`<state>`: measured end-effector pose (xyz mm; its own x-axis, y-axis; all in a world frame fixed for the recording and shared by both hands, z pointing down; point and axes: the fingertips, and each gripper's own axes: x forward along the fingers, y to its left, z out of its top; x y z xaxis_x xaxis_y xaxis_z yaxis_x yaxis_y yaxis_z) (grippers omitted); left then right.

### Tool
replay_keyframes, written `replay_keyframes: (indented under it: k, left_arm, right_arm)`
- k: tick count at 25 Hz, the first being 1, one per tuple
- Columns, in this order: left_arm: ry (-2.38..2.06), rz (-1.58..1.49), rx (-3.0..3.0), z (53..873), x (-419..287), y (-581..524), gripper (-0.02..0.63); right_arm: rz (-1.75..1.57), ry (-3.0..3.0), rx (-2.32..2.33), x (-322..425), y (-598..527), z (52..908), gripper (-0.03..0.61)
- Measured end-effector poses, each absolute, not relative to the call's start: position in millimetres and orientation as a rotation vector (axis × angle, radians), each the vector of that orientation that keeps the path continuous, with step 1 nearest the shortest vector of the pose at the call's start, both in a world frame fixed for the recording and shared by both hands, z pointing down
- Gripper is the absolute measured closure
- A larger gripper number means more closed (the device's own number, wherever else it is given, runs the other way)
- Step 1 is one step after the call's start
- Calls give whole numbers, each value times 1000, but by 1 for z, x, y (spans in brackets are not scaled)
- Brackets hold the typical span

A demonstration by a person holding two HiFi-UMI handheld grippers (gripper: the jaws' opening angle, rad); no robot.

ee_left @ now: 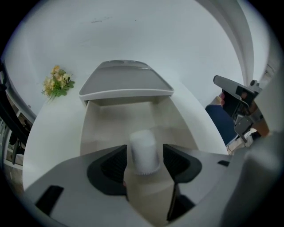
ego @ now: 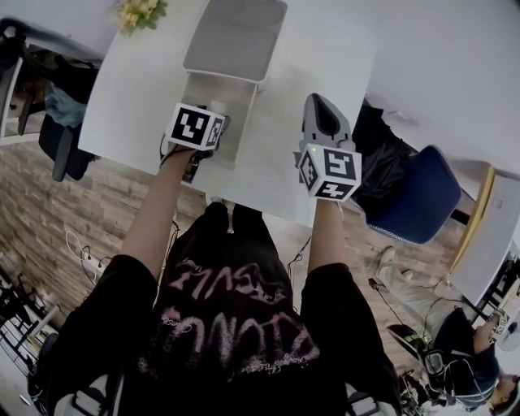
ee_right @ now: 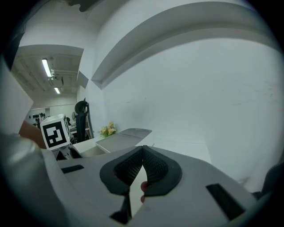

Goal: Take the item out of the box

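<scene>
An open box (ego: 246, 114) stands on the white table (ego: 138, 89), its grey lid (ego: 236, 36) tipped back. Inside stands a pale bottle with a white cap (ee_left: 143, 150); the head view shows only that cap (ego: 217, 106). My left gripper (ee_left: 143, 159) reaches into the box, and its jaws stand open on either side of the cap, with small gaps at both pads. My right gripper (ego: 317, 101) hovers over the table to the right of the box. In its own view the right gripper (ee_right: 142, 153) is shut, pads together, holding nothing.
A small bunch of yellow flowers (ego: 140, 12) lies at the table's far left corner. A blue chair (ego: 414, 199) stands to the right of the table and a dark chair (ego: 57, 130) to the left. The near table edge is close to my body.
</scene>
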<state>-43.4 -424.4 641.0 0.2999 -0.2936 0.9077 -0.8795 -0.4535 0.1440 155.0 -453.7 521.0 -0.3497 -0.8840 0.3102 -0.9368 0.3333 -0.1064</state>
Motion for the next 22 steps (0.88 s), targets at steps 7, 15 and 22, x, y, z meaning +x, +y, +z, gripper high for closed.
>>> replay_keyframes:
  k: [7, 15, 22]
  left_arm:
    - [-1032, 1184, 1875, 653, -45, -424, 364]
    - [-1061, 1221, 1865, 656, -51, -426, 422]
    - [-1082, 1186, 1904, 648, -50, -427, 426]
  right_arm:
    - [412, -2407, 1636, 154, -458, 528, 569]
    - [413, -2387, 1663, 160, -460, 527, 569]
    - [426, -2394, 1683, 162, -457, 521, 569]
